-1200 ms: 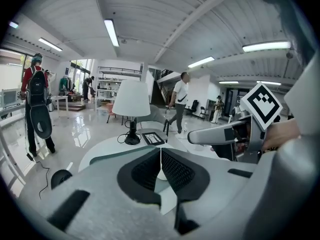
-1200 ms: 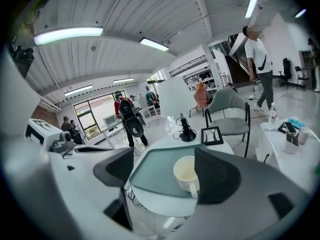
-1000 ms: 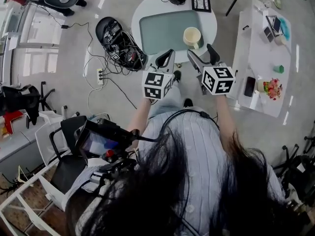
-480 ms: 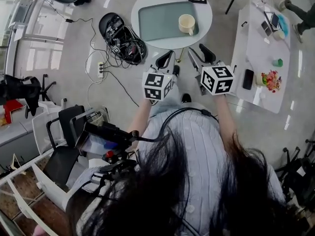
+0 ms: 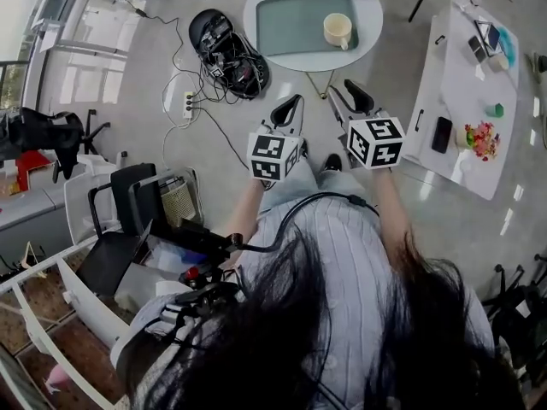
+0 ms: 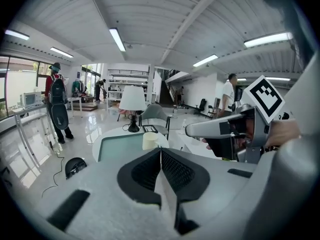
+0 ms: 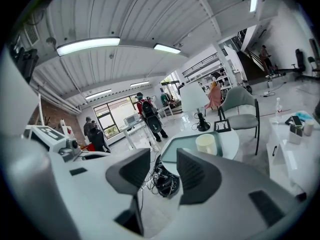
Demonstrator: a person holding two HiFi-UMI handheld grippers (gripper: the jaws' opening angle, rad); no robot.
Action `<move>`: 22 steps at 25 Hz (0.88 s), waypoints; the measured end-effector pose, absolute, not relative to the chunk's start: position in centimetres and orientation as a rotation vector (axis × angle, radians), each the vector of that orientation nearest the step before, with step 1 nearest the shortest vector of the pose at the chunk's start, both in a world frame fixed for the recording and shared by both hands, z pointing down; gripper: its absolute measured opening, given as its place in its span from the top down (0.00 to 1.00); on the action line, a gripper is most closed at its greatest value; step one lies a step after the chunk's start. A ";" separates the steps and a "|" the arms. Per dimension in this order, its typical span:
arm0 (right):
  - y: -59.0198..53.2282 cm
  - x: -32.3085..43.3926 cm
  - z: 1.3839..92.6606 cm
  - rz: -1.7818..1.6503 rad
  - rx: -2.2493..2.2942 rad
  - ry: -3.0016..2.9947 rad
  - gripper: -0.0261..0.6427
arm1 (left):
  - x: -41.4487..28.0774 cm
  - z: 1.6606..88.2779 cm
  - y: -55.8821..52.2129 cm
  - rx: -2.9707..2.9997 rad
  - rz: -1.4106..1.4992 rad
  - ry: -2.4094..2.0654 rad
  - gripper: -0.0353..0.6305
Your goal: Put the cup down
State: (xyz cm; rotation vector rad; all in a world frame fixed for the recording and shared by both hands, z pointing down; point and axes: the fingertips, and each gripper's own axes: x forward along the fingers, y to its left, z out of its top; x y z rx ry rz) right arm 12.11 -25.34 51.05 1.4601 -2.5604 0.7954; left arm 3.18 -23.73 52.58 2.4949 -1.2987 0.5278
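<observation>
The cream round cup [image 5: 338, 30] sits on the grey-green tray [image 5: 295, 24], near the right edge of the round white surface [image 5: 299, 61]. The left hand-held gripper [image 5: 289, 105] is pressed together, empty. The right hand-held gripper [image 5: 346, 92] has just been closing, a little apart, empty.

- My left gripper [image 6: 160, 154] fills the lower middle of the frame, its black ribbed pads pressed together with nothing between them.
- Just above the jaw tips, a cream-coloured ceramic cup [image 6: 150, 140] stands upright on a grey-green rectangular tray [image 6: 121, 146].
- The tray lies on a round white table [image 6: 96, 149]. Behind the cup are a white-shaded lamp [image 6: 132, 98] and a small black picture frame [image 6: 149, 128].
- My right gripper [image 6: 191, 130] reaches in side-on from the right, under its black-and-white marker cube [image 6: 265, 96]. Its jaws have just been closing, and I see nothing between them.
- At far left stands a person wearing a dark backpack [image 6: 58, 109].
</observation>
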 end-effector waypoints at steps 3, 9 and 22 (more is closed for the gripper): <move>-24.5 11.4 51.8 0.827 1.437 -2.559 0.69 | 2.3 53.1 -22.5 2.471 0.552 -1.312 0.92; -22.8 9.2 53.1 0.888 1.410 -2.545 0.71 | -0.5 54.1 -20.1 2.426 0.598 -1.323 0.92; -18.1 3.9 52.6 0.880 1.559 -2.472 0.76 | -6.4 54.2 -15.9 2.511 0.578 -1.212 0.92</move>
